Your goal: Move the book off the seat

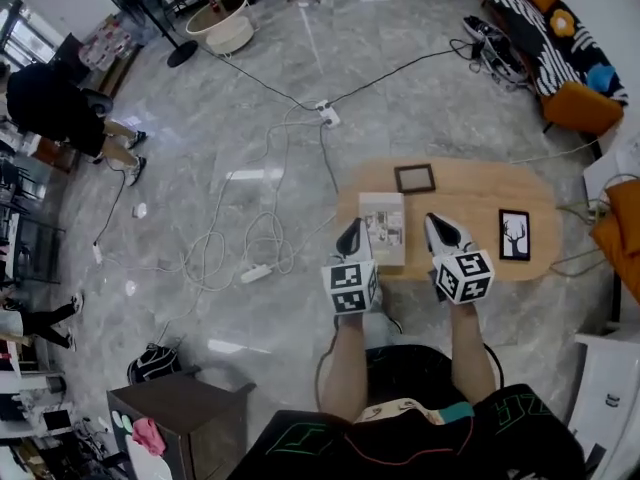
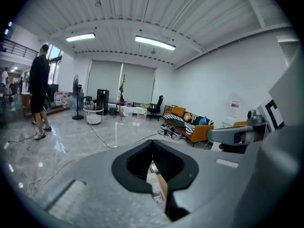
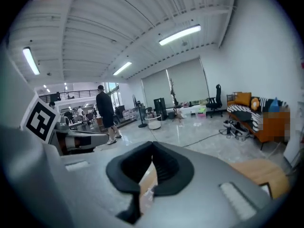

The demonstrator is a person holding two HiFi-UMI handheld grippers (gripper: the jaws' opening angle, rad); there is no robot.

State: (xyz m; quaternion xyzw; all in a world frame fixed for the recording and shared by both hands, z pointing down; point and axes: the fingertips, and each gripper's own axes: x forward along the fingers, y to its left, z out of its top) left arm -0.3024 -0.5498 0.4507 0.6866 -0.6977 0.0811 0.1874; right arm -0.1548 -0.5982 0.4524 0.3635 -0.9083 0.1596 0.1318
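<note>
The book (image 1: 382, 228), pale with a picture cover, lies flat on the left part of the oval wooden seat (image 1: 470, 196). In the head view both grippers hang above the seat's near edge. My left gripper (image 1: 350, 238) is just left of the book and my right gripper (image 1: 445, 234) just right of it. Each is shut with nothing between its jaws. In the left gripper view the dark jaws (image 2: 152, 145) meet, and a strip of the book (image 2: 157, 188) shows below them. In the right gripper view the jaws (image 3: 152, 150) are likewise closed above the wood.
A small dark frame (image 1: 414, 178) and a black picture with an antler design (image 1: 514, 234) also lie on the seat. Cables and a power strip (image 1: 327, 116) cross the marble floor beyond. A striped sofa (image 1: 560, 38) is at far right, a dark cabinet (image 1: 175, 408) at near left.
</note>
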